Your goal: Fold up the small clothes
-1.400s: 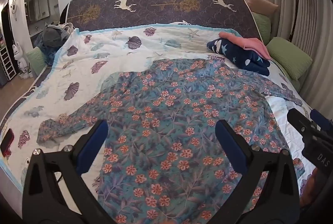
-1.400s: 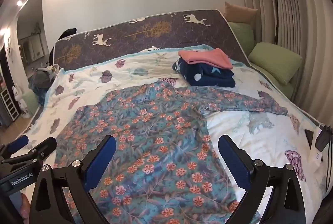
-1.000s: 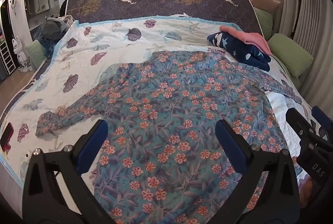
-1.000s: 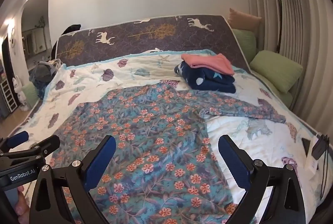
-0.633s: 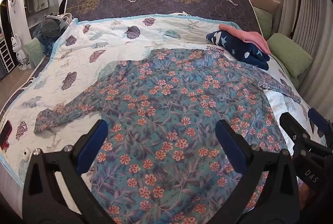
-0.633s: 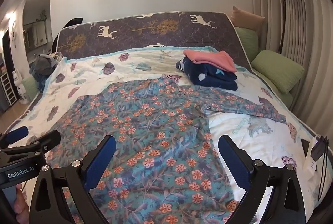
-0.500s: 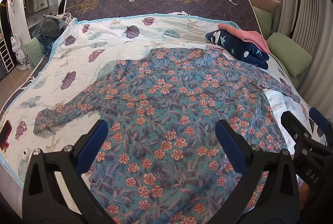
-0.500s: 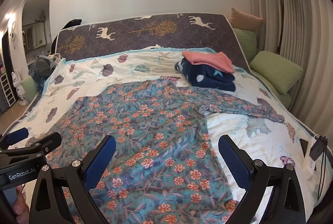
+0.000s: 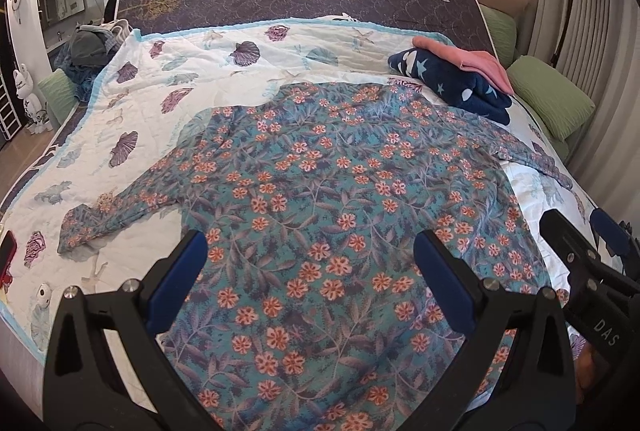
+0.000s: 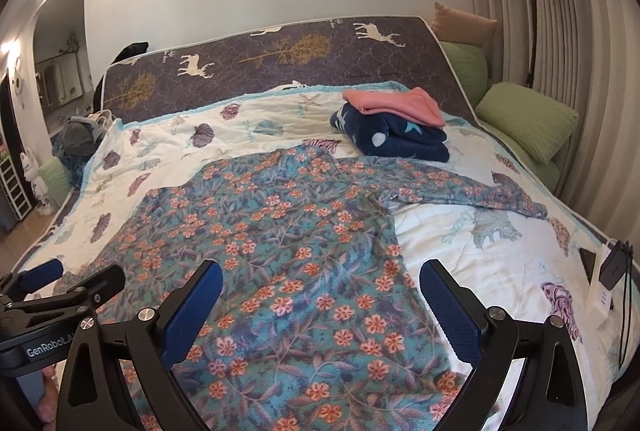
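Note:
A teal floral shirt point(image 9: 320, 199) point(image 10: 272, 231) lies spread flat on the bed, its left sleeve point(image 9: 108, 211) reaching toward the bed's left edge and its right sleeve point(image 10: 472, 191) stretched to the right. My left gripper point(image 9: 310, 251) hovers open above the shirt's lower part, nothing between its blue pads. My right gripper point(image 10: 320, 281) is likewise open above the shirt's lower right part. Each gripper shows at the edge of the other's view. The shirt's hem is hidden behind the gripper bodies.
A folded navy star garment point(image 10: 396, 137) with a pink one point(image 10: 396, 103) on top sits at the far right of the white quilt point(image 9: 168, 103). Green pillows point(image 10: 528, 119) line the right side. A phone point(image 9: 7, 251) lies at the left edge, a charger point(image 10: 604, 291) at the right.
Both grippers drifted slightly over the shirt, the view shifting a little; both stayed open and the shirt did not move.

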Available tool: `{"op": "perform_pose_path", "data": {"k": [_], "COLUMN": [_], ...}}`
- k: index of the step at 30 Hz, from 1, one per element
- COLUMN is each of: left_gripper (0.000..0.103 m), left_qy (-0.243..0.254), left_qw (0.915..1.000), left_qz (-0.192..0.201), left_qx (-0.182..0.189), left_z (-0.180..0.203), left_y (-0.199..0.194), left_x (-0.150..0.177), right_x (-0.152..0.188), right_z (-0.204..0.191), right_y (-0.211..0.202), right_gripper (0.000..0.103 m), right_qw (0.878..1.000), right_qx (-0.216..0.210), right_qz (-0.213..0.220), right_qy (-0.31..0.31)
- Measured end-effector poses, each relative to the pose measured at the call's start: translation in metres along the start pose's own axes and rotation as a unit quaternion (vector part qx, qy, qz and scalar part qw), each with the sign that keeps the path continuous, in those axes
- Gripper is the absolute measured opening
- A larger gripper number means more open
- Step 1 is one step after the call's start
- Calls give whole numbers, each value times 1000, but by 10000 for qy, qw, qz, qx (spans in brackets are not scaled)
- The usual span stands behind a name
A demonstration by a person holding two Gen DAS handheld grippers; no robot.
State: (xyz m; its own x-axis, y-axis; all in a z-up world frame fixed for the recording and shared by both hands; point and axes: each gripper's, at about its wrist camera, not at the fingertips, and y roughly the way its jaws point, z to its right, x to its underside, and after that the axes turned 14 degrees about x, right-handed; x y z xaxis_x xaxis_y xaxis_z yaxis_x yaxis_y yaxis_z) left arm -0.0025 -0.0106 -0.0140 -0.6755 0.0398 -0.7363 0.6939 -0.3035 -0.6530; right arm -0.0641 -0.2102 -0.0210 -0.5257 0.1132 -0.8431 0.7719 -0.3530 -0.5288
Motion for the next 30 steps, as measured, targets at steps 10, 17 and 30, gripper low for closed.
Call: {"op": "perform_pose_path", "data": {"k": [10, 17, 30], "left_gripper": [102, 102, 102], "left_qy": [32, 60, 81], "left_qw": [10000, 9999, 9999], "left_qz": [10, -33, -27], "left_qx": [46, 89, 113], "left_z": [2, 3, 4], "left_y": [0, 2, 1], "left_x": [2, 3, 4], "right_x": [2, 1, 0], "right_z": [-4, -3, 0], "right_y": [-3, -3, -4], "right_gripper": [101, 101, 101], "right_qw": [9999, 10000, 9999], "right_qx": [-16, -4, -60], "right_qz": [55, 38, 66], "right_qy": [-92, -36, 72]}}
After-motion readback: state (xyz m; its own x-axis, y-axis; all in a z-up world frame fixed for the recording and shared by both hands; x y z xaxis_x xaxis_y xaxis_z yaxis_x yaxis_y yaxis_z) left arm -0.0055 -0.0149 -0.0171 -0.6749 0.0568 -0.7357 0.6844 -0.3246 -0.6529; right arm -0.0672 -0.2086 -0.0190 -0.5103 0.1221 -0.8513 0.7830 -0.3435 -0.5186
